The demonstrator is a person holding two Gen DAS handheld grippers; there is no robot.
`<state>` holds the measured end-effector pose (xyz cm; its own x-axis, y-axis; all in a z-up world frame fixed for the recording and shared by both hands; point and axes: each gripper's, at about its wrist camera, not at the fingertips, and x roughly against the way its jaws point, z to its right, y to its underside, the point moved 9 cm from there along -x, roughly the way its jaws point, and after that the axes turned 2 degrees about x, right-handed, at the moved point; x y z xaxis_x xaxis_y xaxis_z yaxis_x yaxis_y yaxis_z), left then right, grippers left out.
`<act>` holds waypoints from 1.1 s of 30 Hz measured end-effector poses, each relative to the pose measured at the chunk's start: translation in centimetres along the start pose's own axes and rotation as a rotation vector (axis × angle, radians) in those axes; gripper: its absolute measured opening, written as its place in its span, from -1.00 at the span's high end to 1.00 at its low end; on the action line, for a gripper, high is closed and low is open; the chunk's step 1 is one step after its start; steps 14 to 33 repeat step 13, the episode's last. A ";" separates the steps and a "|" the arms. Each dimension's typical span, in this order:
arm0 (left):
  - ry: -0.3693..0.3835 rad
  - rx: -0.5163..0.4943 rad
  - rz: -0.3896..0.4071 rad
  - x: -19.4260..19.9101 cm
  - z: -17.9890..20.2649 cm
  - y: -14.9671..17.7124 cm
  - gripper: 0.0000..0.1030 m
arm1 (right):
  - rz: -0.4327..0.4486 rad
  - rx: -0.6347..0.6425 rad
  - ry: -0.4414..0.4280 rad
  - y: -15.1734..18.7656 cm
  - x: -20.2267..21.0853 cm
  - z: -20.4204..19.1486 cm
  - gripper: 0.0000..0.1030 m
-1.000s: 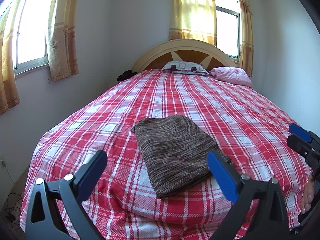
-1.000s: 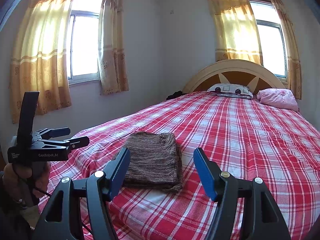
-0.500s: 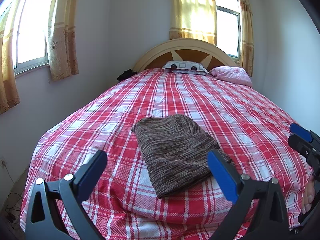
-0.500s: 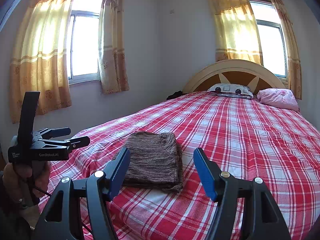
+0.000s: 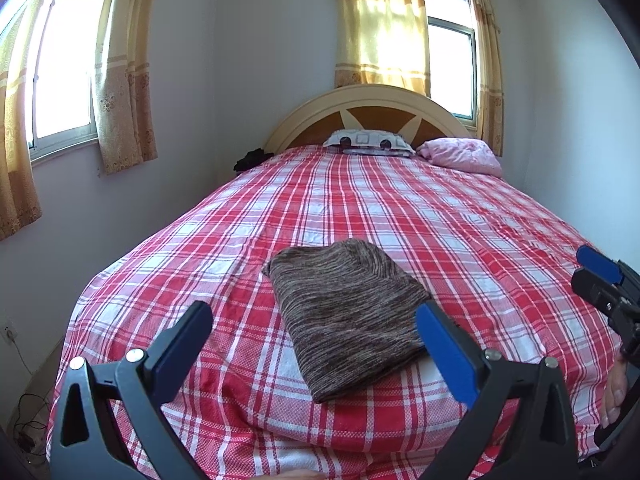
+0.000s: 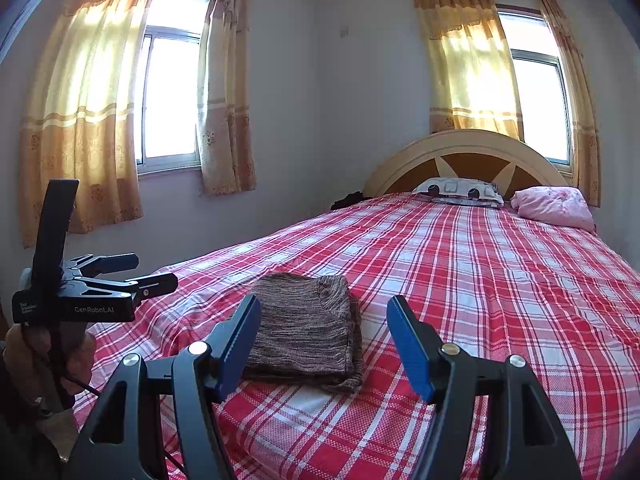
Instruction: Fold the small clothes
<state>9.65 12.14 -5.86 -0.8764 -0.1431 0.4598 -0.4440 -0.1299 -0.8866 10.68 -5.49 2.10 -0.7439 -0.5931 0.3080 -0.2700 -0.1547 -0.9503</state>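
Brown striped knitted garment lying folded on red checked bed; left tool and right tool hovering wide open, gripping nothing; folding seeming finished, next needing another garment.

A folded brown garment lies at the centre of the frame on a red checked bedspread. The left gripper fills the bottom with jaws wide apart, nothing between them. The right gripper pokes in at the right edge. Two pillows sit by the headboard, upper centre.
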 end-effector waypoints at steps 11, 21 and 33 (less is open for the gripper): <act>0.008 0.010 -0.018 -0.7 -0.5 0.4 -1.00 | -0.022 0.002 -0.013 0.5 -0.4 -0.3 -0.29; 0.007 0.012 -0.024 -1.1 -0.8 0.5 -1.00 | -0.028 -0.005 -0.016 0.7 -0.6 -0.1 -0.29; 0.007 0.012 -0.024 -1.1 -0.8 0.5 -1.00 | -0.028 -0.005 -0.016 0.7 -0.6 -0.1 -0.29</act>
